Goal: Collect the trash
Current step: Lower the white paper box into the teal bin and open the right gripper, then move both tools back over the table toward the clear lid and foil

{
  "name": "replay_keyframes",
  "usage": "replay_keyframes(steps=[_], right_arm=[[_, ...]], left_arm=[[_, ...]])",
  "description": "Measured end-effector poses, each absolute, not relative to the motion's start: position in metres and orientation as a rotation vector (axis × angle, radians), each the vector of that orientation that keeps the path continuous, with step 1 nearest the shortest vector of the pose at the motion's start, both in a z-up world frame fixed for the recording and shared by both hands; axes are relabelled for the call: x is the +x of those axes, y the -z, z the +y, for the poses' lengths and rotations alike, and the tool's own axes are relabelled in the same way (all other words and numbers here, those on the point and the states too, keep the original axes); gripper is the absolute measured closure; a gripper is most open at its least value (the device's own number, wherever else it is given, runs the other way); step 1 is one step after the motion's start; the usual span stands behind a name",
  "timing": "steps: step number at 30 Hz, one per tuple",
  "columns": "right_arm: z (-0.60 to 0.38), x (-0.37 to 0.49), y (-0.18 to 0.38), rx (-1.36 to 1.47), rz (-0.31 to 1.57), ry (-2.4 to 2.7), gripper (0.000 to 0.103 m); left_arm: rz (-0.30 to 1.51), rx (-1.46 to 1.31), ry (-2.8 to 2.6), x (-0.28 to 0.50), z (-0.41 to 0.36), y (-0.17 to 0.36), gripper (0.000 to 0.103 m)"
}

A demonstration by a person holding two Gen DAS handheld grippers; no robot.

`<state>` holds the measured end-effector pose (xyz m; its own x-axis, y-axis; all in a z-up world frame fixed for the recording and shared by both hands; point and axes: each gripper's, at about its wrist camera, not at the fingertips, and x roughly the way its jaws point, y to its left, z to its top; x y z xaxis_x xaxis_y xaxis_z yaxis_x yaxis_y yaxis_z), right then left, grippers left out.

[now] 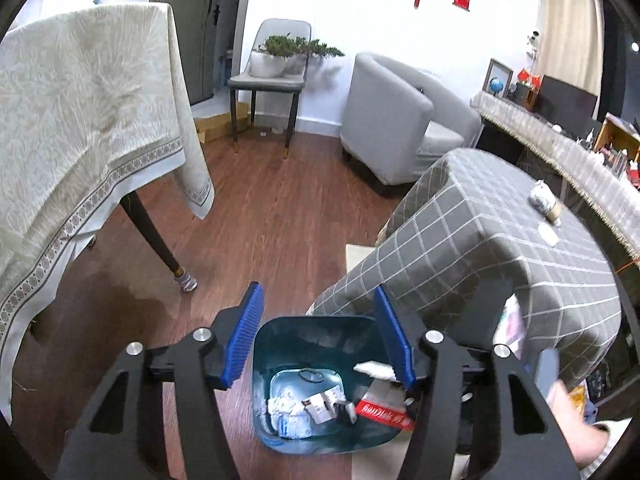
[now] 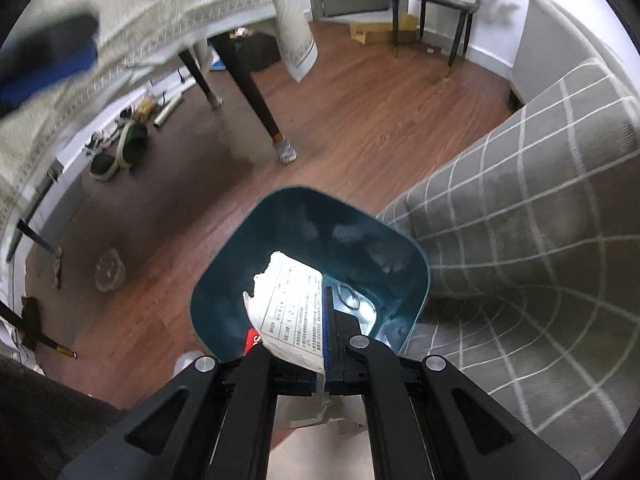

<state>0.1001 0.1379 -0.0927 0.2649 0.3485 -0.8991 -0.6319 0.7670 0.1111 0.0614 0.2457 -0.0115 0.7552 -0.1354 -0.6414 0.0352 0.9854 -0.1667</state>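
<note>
A teal trash bin [image 1: 312, 336] stands on the wood floor beside a table with a grey checked cloth [image 1: 500, 240]. Crumpled tissue [image 1: 280, 404] and a small carton [image 1: 320, 406] lie in its bottom. My left gripper [image 1: 317, 290] hovers over the bin, open, with nothing between its blue pads. In the right wrist view my right gripper [image 2: 323, 300] is shut on a torn white printed wrapper [image 2: 288, 296] with a red part, held over the bin's [image 2: 224, 304] mouth. A red and white wrapper [image 1: 384, 414] shows at the bin's right side in the left wrist view.
A table under a cream cloth [image 1: 80, 120] stands left, its dark leg [image 1: 156, 236] near the bin. A grey armchair [image 1: 392, 120] and a chair with a plant [image 1: 268, 76] stand behind. A crumpled can [image 1: 544, 202] lies on the checked cloth. Shoes [image 2: 128, 144] lie under the cream table.
</note>
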Motion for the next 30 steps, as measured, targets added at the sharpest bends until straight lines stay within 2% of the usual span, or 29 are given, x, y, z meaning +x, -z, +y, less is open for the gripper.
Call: replay_keyframes(steps=[2,3,4,6,17,20,23,30], right_arm=[[0.140,0.098,0.100,-0.313,1.140,-0.669,0.101],[0.141,0.098,0.102,-0.322,1.148,-0.666,0.095],[0.141,0.097,0.105,-0.330,1.156,-0.664,0.077],[0.141,0.095,0.106,-0.335,1.153,-0.658,0.057],[0.132,0.087,0.079,-0.303,1.076,-0.688,0.052],[0.129,0.081,0.060,-0.287,1.028,-0.723,0.051],[0.123,0.073,0.037,-0.283,0.961,-0.752,0.050],[0.095,0.067,-0.007,-0.250,0.829,-0.766,0.043]], left_arm=[[0.696,-0.149,0.093,0.060,0.246,0.006,0.044],[0.692,-0.149,0.098,0.059,0.246,0.004,0.044],[0.688,-0.146,0.099,0.059,0.245,0.002,0.044],[0.674,-0.136,0.099,0.057,0.243,-0.002,0.044],[0.628,-0.114,0.105,0.056,0.235,-0.018,0.042],[0.606,-0.105,0.102,0.057,0.229,-0.025,0.041],[0.591,-0.098,0.102,0.057,0.225,-0.030,0.035],[0.558,-0.094,0.115,0.058,0.209,-0.042,0.034]])
